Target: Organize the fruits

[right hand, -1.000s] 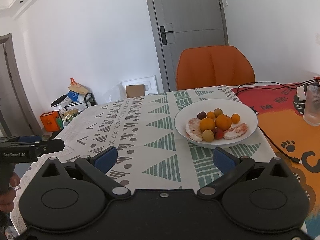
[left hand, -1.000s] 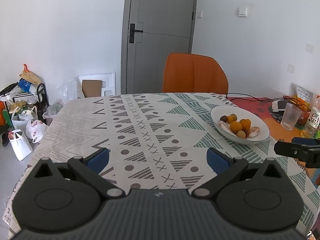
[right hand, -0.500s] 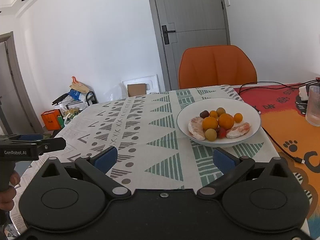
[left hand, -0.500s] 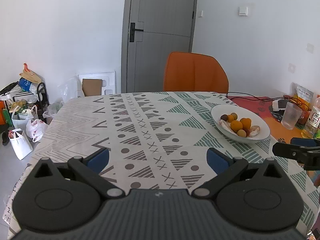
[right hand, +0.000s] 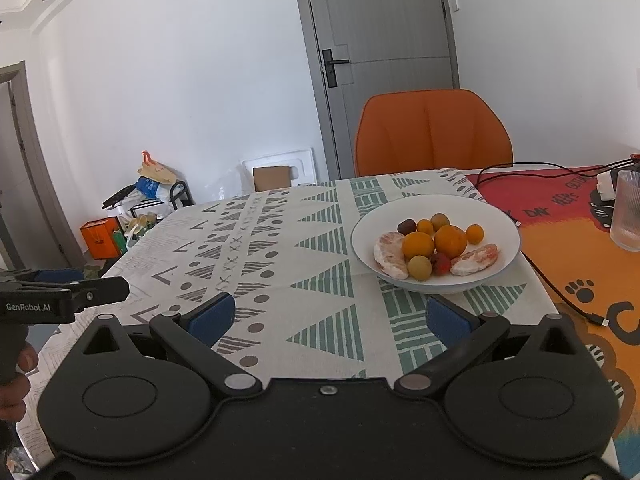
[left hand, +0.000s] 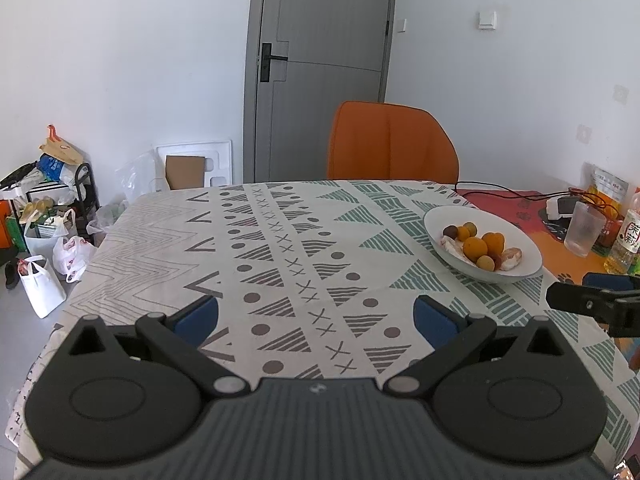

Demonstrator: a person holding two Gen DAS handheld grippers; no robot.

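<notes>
We are looking at the fruits all sitting together in the wide, shallow white ceramic bowl (right hand: 496, 216), which is resting on the tabletop (right hand: 280, 248) covered with a patterned white, grey and green cloth. Inside it, two large round oranges (right hand: 450, 240) are lying at the centre, a dark purple round fruit (right hand: 407, 225) at 11 o'clock, a small orange kumquat (right hand: 475, 233) at 2 o'clock, a peeled pink pomelo segment (right hand: 390, 255) at 8 o'clock, another at 4 o'clock, and a yellow-green round fruit (right hand: 419, 267) at 6 o'clock.

We are holding the right gripper (right hand: 327, 316) just short of the bowl, which is lying at its 1 o'clock; its blue-padded jaws are standing wide apart and carrying nothing. We are holding the left gripper (left hand: 316, 314) over bare cloth, jaws likewise apart and empty, with the bowl far off at its 2 o'clock.

This layout fits either fruits gathered already or a mixed heap awaiting sorting. Should we be reaching in, we judge the round pieces are apt to roll, so closing squarely across the widest part and gently on the soft segments is mattering most.
</notes>
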